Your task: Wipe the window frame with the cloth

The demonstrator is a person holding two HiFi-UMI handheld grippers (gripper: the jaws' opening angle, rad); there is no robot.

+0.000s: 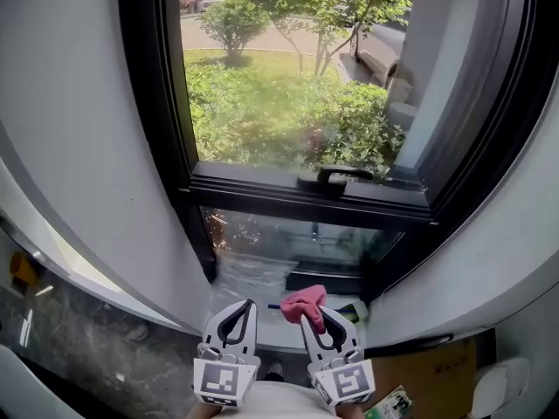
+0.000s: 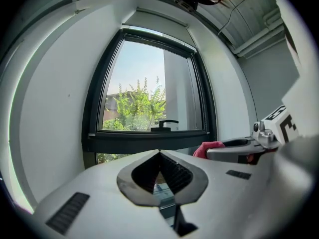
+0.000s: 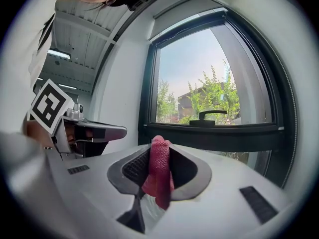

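A pink cloth [image 1: 303, 302] is pinched in my right gripper [image 1: 317, 314], which is shut on it; the cloth bulges up between the jaws [image 3: 158, 167]. My left gripper [image 1: 250, 306] is beside it on the left, shut with nothing in it; its tips meet [image 2: 159, 154]. Both grippers are held low, well short of the black window frame [image 1: 306, 201], whose crossbar carries a black handle [image 1: 336, 178]. The left gripper view shows the frame [image 2: 149, 140] ahead and the cloth [image 2: 209, 147] at its right. Seen along the right gripper, the frame [image 3: 214, 133] lies straight ahead.
White wall reveals curve in on both sides of the window. Below the crossbar is a lower pane with a clear plastic sheet [image 1: 253, 276] at its foot. A cardboard box [image 1: 437, 378] sits at the lower right, dark stone floor [image 1: 79, 339] at the lower left.
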